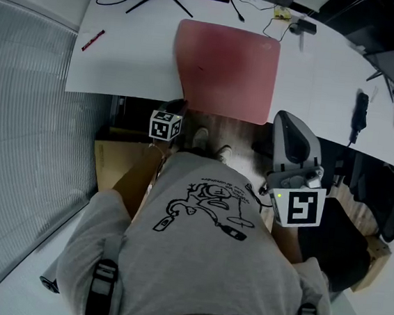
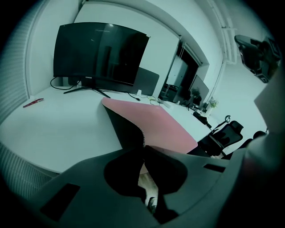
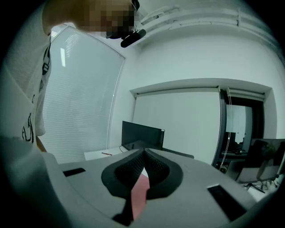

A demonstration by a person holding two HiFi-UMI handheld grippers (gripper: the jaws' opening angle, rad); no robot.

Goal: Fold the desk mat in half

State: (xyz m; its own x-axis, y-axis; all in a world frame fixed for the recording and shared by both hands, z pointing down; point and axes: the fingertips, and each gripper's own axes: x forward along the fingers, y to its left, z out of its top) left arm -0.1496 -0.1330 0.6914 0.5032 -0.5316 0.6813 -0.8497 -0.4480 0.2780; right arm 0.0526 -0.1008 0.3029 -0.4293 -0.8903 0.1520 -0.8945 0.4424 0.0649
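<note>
- L gripper [image 2: 143, 149]: clenched on the desk mat [image 2: 162, 124], biting its near-left corner. The stitched edge runs straight into the pinch.
- That corner is up off the white desk [image 2: 58, 129]. I see the mat's black underside left of the raised edge & its pink top to the right.
- R gripper [image 3: 143, 153]: jaws closed tip to tip, w/ a pink strip of mat & a dark edge in the slot between the pads. On the head view its nose sits right at the mat's near-right corner, so I read it as a pinch on the mat.
- Mat position: pink side up on the desk. Its near edge hangs past the desk's front edge, above the person's shoes [image 1: 200, 138].
- Far end of the mat lies flat, near the foot of the curved monitor [image 2: 100, 53]. Cables [image 1: 268, 14] lie just beyond its far-right corner.
- Red pen [image 1: 92, 39] is at the desk's left, well apart from the mat.
- R gripper looks about level toward the monitor; L gripper tips downward.
- Person in a grey printed T-shirt [image 1: 202, 245] stands at the desk front, w/ one gripper on either side.
</note>
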